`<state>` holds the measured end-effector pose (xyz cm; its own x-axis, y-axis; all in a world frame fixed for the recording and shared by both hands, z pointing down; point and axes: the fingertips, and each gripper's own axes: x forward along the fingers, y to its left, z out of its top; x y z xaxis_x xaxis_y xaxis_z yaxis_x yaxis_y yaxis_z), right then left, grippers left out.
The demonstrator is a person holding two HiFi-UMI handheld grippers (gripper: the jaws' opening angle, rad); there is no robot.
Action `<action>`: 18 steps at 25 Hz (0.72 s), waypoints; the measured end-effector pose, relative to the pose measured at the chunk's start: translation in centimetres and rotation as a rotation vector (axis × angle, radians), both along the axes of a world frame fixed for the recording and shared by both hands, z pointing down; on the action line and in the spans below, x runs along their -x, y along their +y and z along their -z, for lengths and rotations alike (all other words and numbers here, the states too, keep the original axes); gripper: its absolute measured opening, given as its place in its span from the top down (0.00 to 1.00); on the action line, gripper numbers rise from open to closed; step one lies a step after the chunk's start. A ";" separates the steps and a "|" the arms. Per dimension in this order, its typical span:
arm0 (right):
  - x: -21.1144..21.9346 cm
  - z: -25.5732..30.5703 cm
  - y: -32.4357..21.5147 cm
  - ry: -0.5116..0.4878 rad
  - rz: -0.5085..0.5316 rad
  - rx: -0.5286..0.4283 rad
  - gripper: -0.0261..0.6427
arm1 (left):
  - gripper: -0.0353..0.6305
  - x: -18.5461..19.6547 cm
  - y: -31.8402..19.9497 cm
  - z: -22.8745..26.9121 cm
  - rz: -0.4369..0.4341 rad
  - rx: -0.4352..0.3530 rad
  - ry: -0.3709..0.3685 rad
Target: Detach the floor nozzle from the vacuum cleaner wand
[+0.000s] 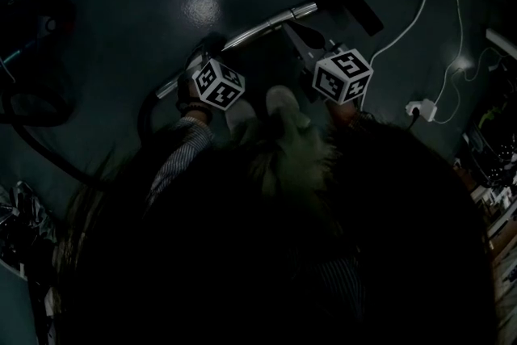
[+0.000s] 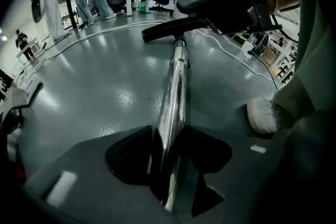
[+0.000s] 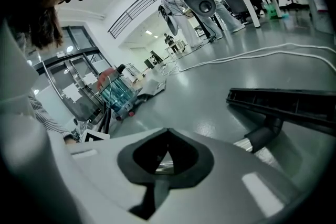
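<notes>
Left claw [image 2: 168, 165]: clenched on the wand [image 2: 176, 92], one black pad on each side of the chrome tube, low on its length. The wand runs straight away from this claw, sloping down across the grey floor [image 2: 94, 86].

Nozzle [image 2: 168, 29]: black, flat on the floor at the wand's far end and still joined to it. In the head view it lies at top centre, crosswise to the tube.

Right claw [image 3: 167, 152]: pads closed together at the tips, nothing gripped. A sliver of chrome shows through the small gap behind them. From the left gripper view this claw sits above the wand, near the nozzle end.

Shoe [image 2: 261, 116]: pale, planted just right of the wand.

Cable [image 1: 420, 4]: white, lies on the floor to the right of the nozzle.
</notes>
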<state>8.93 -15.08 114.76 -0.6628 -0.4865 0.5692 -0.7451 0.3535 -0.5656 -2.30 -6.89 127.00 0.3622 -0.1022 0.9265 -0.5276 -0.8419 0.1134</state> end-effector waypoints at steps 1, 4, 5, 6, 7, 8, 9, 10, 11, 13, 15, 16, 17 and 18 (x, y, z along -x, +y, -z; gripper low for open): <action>-0.1 -0.2 0.0 -0.001 -0.004 0.005 0.96 | 0.64 0.0 0.0 0.0 0.000 -0.006 0.007; -0.3 -0.4 -0.4 -0.011 -0.023 0.017 0.96 | 0.64 -0.1 0.0 0.0 -0.014 -0.004 -0.008; -0.3 -0.4 -0.5 -0.013 -0.026 0.018 0.96 | 0.64 -0.1 0.0 0.0 -0.024 0.000 -0.020; -0.3 -0.4 -0.6 -0.013 -0.026 0.018 0.96 | 0.64 -0.1 0.0 -0.1 -0.033 0.003 -0.029; -0.3 -0.3 -0.6 -0.011 -0.025 0.017 0.96 | 0.64 -0.2 0.1 -0.1 -0.039 0.005 -0.034; -0.4 -0.3 -0.6 -0.010 -0.024 0.017 0.96 | 0.65 -0.2 0.1 -0.1 -0.041 0.006 -0.035; -0.4 -0.3 -0.6 -0.010 -0.026 0.018 0.96 | 0.65 -0.2 0.1 0.0 -0.043 0.005 -0.035; -0.4 -0.3 -0.6 -0.012 -0.029 0.019 0.96 | 0.66 -0.2 0.1 0.0 -0.046 0.003 -0.034; -0.3 -0.3 -0.7 -0.016 -0.033 0.019 0.96 | 0.66 -0.2 0.0 0.0 -0.050 0.002 -0.032; -0.2 -0.1 -0.8 -0.025 -0.030 0.014 0.96 | 0.66 -0.1 0.1 -0.1 -0.054 0.016 -0.024; -0.3 0.2 -0.6 -0.029 -0.022 0.009 0.96 | 0.66 -0.5 0.2 0.2 -0.051 0.039 -0.001; -0.4 0.4 -0.5 -0.032 -0.021 0.008 0.96 | 0.66 -0.7 0.1 0.4 -0.047 0.042 0.010; -0.5 0.6 -0.5 -0.035 -0.021 0.007 0.96 | 0.66 -0.7 -0.1 0.7 -0.041 0.039 0.017; -0.7 0.8 -0.4 -0.036 -0.024 0.005 0.96 | 0.66 -0.7 -0.3 1.1 -0.031 0.032 0.022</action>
